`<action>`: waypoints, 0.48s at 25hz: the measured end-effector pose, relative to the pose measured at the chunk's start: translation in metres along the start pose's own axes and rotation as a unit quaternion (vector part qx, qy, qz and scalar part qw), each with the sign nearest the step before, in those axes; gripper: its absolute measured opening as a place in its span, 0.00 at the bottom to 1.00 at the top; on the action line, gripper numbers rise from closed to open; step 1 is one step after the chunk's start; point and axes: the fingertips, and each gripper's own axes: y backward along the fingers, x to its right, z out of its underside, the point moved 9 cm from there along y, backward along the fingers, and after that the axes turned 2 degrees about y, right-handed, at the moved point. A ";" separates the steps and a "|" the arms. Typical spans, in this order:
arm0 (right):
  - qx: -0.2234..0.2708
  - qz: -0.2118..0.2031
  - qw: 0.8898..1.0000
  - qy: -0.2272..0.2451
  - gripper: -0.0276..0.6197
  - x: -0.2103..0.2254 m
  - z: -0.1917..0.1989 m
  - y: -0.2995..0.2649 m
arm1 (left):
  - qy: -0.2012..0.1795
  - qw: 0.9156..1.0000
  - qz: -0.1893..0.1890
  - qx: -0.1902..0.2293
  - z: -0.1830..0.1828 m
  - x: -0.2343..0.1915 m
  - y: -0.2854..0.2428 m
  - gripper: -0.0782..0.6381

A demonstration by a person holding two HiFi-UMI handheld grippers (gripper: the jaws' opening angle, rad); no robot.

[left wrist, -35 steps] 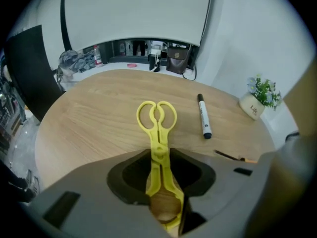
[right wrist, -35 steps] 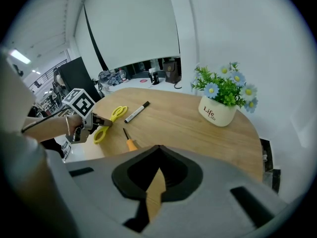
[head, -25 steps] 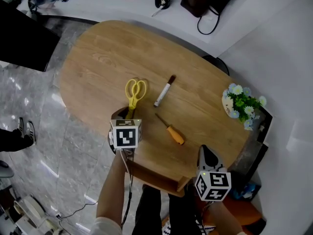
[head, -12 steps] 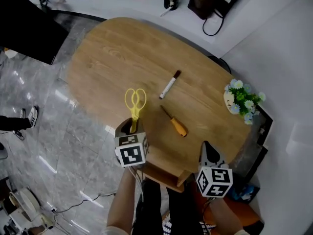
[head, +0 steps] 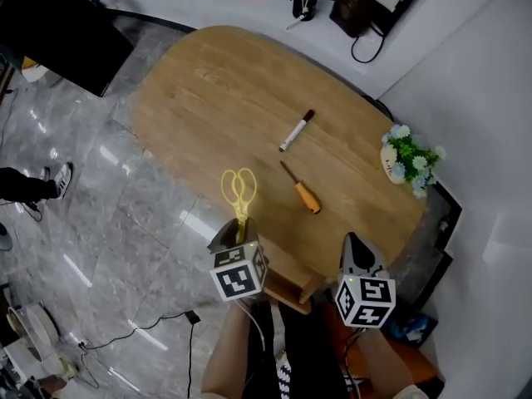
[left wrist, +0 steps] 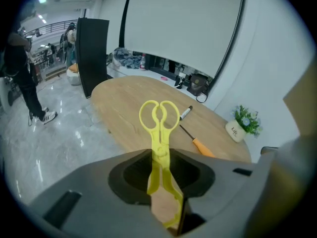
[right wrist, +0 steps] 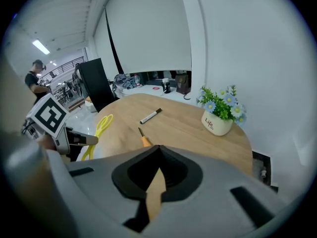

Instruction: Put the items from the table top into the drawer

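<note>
**Now: scissors in L gripper, off the tabletop**

The L gripper is clamped on the yellow scissors. Its jaws pinch the blade end, and the two handle loops point away from it. The scissors hang in the air at the near left edge of the table, not resting on the wood. Seen in the L gripper view, the loops sit over the tabletop w/ the other items beyond them.

The R gripper is closed and empty, w/ its jaw tips meeting and only wood showing through the slit behind them. It hovers by the table's near right edge.

The drawer sticks out under the table's near edge, btwn the two grippers. Can't tell what's inside it.

On the table are an orange-handled screwdriver near the near edge and a marker toward the middle, apart from each other. A white flower pot w/ blue and white blooms stands at the right edge.
</note>
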 end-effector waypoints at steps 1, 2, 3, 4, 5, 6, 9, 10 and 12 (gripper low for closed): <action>0.000 -0.001 1.000 0.005 0.03 0.000 0.001 0.002 | 0.010 1.000 -0.003 -0.001 0.008 0.000 0.005 0.26; 0.000 -0.003 1.000 0.010 0.03 -0.001 0.002 0.004 | 0.020 1.000 -0.007 -0.001 0.016 -0.001 0.010 0.26; 0.000 -0.004 1.000 0.015 0.03 -0.002 0.004 0.006 | 0.030 0.999 -0.012 -0.002 0.024 -0.002 0.015 0.26; 0.000 -0.006 1.000 0.020 0.03 -0.004 0.005 0.008 | 0.040 0.999 -0.017 -0.002 0.032 -0.003 0.019 0.26; 0.001 -0.009 1.000 0.024 0.03 -0.006 0.005 0.009 | 0.050 0.998 -0.023 -0.004 0.040 -0.005 0.022 0.26; 0.002 -0.011 1.000 0.027 0.03 -0.007 0.006 0.010 | 0.060 0.998 -0.028 -0.005 0.048 -0.007 0.025 0.26; -0.001 -0.019 0.999 0.036 0.03 -0.012 0.012 0.012 | 0.087 0.995 -0.041 -0.011 0.073 -0.010 0.028 0.26; -0.003 -0.021 0.999 0.040 0.03 -0.013 0.015 0.011 | 0.095 0.994 -0.044 -0.014 0.081 -0.010 0.028 0.26; -0.008 -0.026 0.999 0.046 0.03 -0.014 0.021 0.008 | 0.108 0.993 -0.050 -0.020 0.097 -0.010 0.026 0.26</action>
